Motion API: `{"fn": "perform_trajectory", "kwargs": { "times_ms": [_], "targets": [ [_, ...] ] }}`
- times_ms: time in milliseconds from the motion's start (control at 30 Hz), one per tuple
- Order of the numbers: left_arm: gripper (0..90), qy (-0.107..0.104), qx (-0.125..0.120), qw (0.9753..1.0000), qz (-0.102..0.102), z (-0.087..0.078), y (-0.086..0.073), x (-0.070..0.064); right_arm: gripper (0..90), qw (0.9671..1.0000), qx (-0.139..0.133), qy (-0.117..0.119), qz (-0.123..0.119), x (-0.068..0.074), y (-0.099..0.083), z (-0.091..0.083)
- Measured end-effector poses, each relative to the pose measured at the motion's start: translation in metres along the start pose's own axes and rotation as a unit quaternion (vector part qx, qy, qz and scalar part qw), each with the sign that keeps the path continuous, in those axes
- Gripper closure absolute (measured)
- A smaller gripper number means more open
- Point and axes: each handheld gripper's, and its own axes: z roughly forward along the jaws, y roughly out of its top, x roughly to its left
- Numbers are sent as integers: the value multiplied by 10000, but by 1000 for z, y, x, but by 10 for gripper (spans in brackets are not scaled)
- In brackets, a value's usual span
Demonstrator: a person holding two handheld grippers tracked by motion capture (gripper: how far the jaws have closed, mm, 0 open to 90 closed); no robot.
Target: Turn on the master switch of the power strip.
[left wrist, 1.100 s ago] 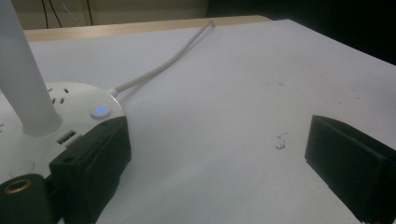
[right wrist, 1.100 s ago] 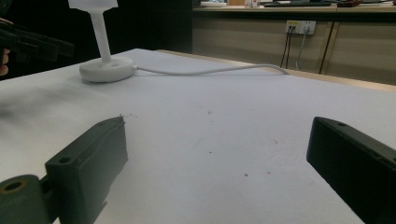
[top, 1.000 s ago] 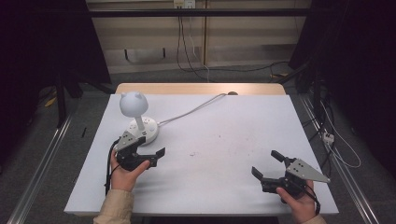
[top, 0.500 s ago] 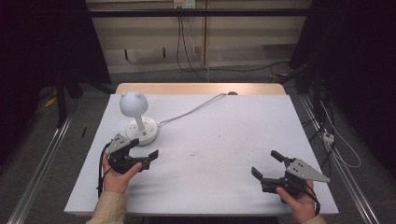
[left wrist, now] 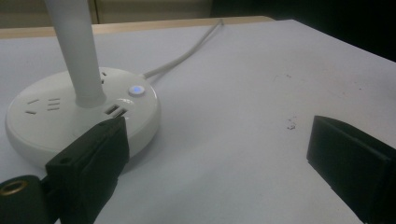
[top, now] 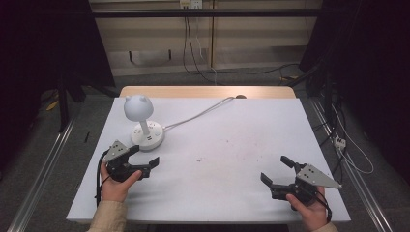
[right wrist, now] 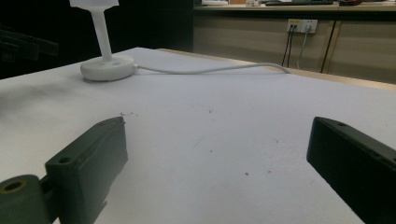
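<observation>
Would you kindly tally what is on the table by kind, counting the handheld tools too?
Lamp: 1
Cord: 1
Tools: 2, left tool and right tool, both open
Total: 4

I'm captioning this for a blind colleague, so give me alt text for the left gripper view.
A white desk lamp with a round base carrying sockets and a glowing blue button stands on a white table, its cord trailing away. The left gripper is open, one jaw close beside the base.
</observation>
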Motion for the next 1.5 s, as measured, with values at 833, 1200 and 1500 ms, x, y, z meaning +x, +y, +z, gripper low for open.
{"fn": "perform_trajectory", "kwargs": {
  "times_ms": [833,1200,1500],
  "targets": [
    [55,83,10,10000,17,-19,-11,13,48,10000,8,14,-13,0,0,1],
    [55,137,40,9999,18,-23,-15,16,48,10000,17,30,-6,0,0,1],
    [55,182,90,9998,15,-28,-20,19,48,10000,17,41,0,0,0,1]
  ]
}}
